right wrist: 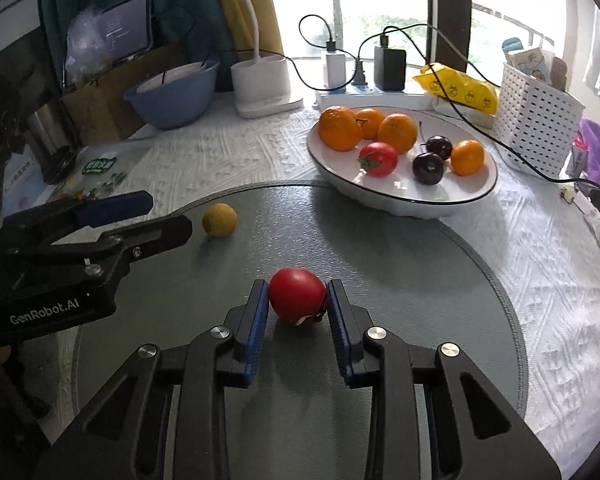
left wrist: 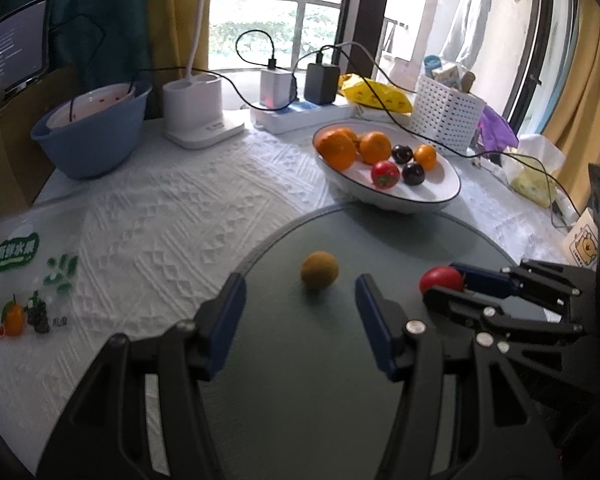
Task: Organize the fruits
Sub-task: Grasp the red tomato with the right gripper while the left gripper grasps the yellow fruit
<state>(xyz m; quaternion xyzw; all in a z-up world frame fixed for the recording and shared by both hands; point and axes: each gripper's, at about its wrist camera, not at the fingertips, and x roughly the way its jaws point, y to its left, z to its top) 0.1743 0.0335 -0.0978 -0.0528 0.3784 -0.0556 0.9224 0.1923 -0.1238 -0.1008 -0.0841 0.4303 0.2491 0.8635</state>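
Right gripper (right wrist: 298,300) clamps red tomato (right wrist: 296,294) mid-mat, left gripper (left wrist: 300,312) gaping

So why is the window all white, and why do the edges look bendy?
Left wrist view: daylight overexposes the window, and the fisheye lens curves the door frame. Right wrist view: the same bright window, dark rounded corners, a soft shadow under the tomato.

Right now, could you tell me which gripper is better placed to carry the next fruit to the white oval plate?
The right gripper: its jaws already flank the red tomato; the left gripper is open.
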